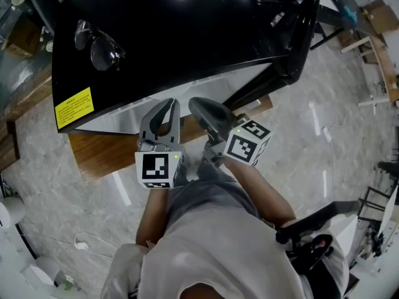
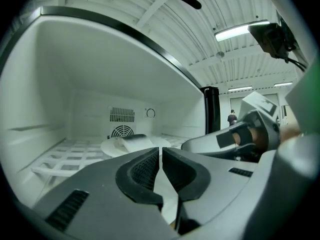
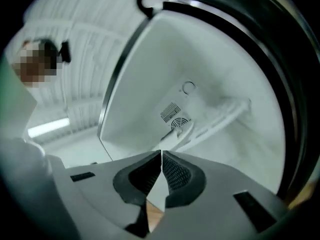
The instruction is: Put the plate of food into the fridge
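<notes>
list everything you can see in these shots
fridge: one, black outside, white inside, door open
glasses: one pair, dark, on the fridge top
sticker: one, yellow, fridge's front edge
wire shelf: one, white, inside the fridge
plate: one, white, on the shelf
food: one piece, pale, on the plate
wooden board: one, brown, under the fridge
left gripper: grey, fingers together, empty
right gripper: grey, fingers together, empty

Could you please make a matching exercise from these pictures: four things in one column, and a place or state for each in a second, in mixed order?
1 plate
2 glasses
3 round vent
4 left gripper

a jaws shut, nothing between
b on top of the fridge
c on the wire shelf
d in the rear wall

Pairs: 1-c, 2-b, 3-d, 4-a
</notes>
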### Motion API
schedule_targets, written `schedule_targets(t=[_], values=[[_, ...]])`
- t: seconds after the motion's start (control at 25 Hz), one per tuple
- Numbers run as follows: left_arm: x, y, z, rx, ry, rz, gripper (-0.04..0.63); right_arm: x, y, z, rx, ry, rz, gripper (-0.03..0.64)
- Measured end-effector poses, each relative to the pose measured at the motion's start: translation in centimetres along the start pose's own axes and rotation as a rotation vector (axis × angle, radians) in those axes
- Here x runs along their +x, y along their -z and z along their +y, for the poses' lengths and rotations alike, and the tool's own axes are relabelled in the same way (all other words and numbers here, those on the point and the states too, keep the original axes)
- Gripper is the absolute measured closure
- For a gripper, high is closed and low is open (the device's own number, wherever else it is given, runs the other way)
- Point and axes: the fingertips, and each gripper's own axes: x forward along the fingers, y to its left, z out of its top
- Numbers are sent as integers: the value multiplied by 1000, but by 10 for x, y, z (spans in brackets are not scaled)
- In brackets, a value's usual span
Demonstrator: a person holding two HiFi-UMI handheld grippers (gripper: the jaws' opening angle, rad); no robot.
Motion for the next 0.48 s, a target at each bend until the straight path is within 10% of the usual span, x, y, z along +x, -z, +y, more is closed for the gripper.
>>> schedule_targets(t=[0.16,0.48], values=[[-9,-2,18,-21,-58,-1,560,12,-2,11,-495,137,42,594],[-4,0,27,-21,-68,2,560,35,1,14,-636,181,54,594]])
